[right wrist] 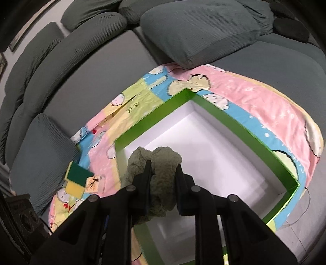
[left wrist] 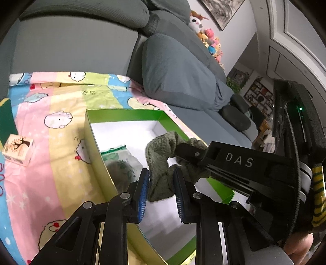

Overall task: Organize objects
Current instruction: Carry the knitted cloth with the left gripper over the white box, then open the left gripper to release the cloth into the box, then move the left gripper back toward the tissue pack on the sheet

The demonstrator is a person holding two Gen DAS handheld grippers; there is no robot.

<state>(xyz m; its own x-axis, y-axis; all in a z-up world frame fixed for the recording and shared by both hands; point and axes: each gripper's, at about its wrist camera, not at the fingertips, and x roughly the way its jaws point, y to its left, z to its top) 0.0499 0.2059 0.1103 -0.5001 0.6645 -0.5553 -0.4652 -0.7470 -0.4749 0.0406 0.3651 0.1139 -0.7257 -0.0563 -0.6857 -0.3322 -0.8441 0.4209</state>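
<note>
Grey sofa (right wrist: 106, 67) filled the background, big cushions stacked along its back, a cartoon-print sheet (left wrist: 51, 126) spread over the seat.

Left tool (left wrist: 161, 190): blue-padded fingers clenched on the lower fold of a green fuzzy cloth (left wrist: 161, 161). The cloth hung above the open box, bunched and twisted between both tools.

Right tool (right wrist: 163, 183): clenched on the same cloth (right wrist: 163, 183), pile bulging out above and below its pads. Seen from the left wrist view, the right tool (left wrist: 179, 149) came in from the right side, fingers buried in the upper part of the cloth, "DAS" lettered on its body. A striped yellow-and-green sleeve (left wrist: 318, 195) showed behind it at the frame edge.

Green box (left wrist: 122, 115): shallow, open-topped, white inside, green walls, sitting on the sheet directly below the cloth. A clear packet with green print (left wrist: 122, 161) lay on the box floor against the near left wall, partly hidden by the left tool's finger.

Outside the box, on the sheet to its left: a small carton printed with a tree (left wrist: 18, 149), and just beyond it a sponge, green top over yellow (right wrist: 78, 177). Carton and sponge touched or nearly so in the right wrist view; could not tell which.

Far end of the sofa: a heap of plush toys (left wrist: 207, 38), a framed picture (left wrist: 222, 11) on the wall above.
</note>
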